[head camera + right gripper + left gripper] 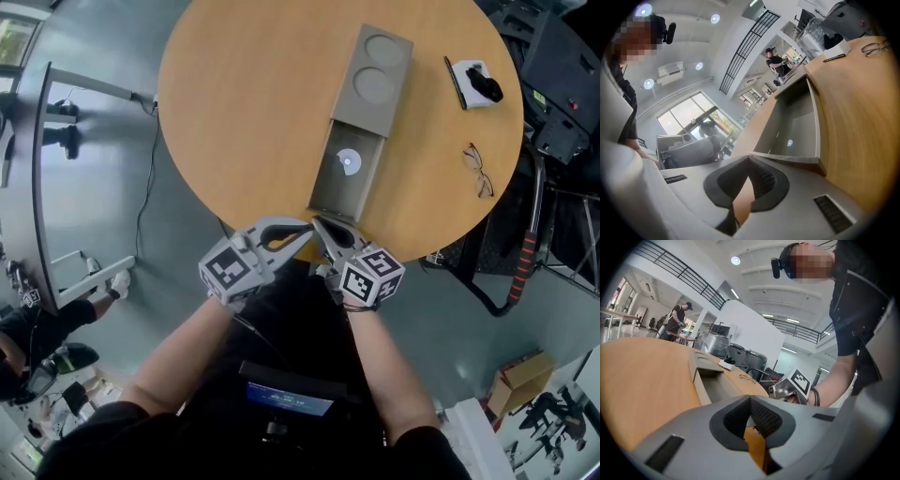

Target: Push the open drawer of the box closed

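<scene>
A grey box [380, 73] with two round recesses in its top lies on the round wooden table [244, 103]. Its drawer [349, 173] is pulled out toward the table's near edge and holds a small white disc [349, 161]. My left gripper [305, 228] and right gripper [321, 223] are both shut and hold nothing. Their tips sit close together just in front of the drawer's front wall. In the right gripper view the drawer [797, 122] opens right beyond the shut gripper [749, 158]. In the left gripper view the drawer [712, 385] lies ahead to the left of the shut gripper [750, 398].
Eyeglasses [478, 171] lie at the table's right edge. A white holder with a black item [476, 82] sits at the far right. A black chair frame [520, 262] stands to the right of the table, and a cardboard box [520, 380] is on the floor.
</scene>
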`<state>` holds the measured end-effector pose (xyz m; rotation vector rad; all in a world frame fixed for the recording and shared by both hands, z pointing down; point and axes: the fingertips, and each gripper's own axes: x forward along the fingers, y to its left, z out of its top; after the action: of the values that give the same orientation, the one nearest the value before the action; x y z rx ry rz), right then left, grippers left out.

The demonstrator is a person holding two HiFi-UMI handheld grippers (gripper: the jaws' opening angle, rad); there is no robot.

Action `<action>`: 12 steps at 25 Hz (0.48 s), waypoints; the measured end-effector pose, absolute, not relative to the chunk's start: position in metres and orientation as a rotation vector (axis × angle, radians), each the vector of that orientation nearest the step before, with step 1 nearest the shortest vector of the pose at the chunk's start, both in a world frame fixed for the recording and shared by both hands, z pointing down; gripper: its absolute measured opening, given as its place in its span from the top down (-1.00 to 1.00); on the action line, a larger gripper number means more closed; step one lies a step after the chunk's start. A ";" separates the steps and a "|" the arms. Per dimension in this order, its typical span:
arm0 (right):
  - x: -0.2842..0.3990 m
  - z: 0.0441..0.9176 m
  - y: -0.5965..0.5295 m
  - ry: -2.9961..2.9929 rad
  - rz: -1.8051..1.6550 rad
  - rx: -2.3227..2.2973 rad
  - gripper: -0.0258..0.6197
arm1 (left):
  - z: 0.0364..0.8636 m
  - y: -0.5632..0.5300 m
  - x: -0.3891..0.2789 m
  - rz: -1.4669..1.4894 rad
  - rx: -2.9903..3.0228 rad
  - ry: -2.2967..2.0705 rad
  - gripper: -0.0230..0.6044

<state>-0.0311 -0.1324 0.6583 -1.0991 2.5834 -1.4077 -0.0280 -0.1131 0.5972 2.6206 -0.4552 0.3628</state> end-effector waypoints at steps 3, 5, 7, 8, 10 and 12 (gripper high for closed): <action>-0.030 0.658 -0.141 2.579 -1.408 -1.104 0.90 | 0.598 -0.121 -0.027 0.371 2.613 -0.455 0.84; -0.031 0.658 -0.146 2.584 -1.410 -1.099 0.90 | 0.600 -0.126 -0.027 0.372 2.610 -0.454 0.84; -0.033 0.659 -0.149 2.595 -1.417 -1.085 0.90 | 0.601 -0.132 -0.026 0.375 2.606 -0.451 0.84; -0.035 0.660 -0.150 2.599 -1.421 -1.079 0.90 | 0.602 -0.135 -0.026 0.380 2.604 -0.452 0.84; -0.038 0.662 -0.152 2.600 -1.430 -1.073 0.90 | 0.603 -0.140 -0.026 0.389 2.606 -0.454 0.84; -0.038 0.662 -0.154 2.593 -1.435 -1.081 0.90 | 0.605 -0.144 -0.025 0.386 2.603 -0.443 0.84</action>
<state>-0.0380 -0.1537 0.6620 -1.0806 2.5926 -1.4347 -0.0248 -0.1440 0.6046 2.6031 -0.4432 0.3864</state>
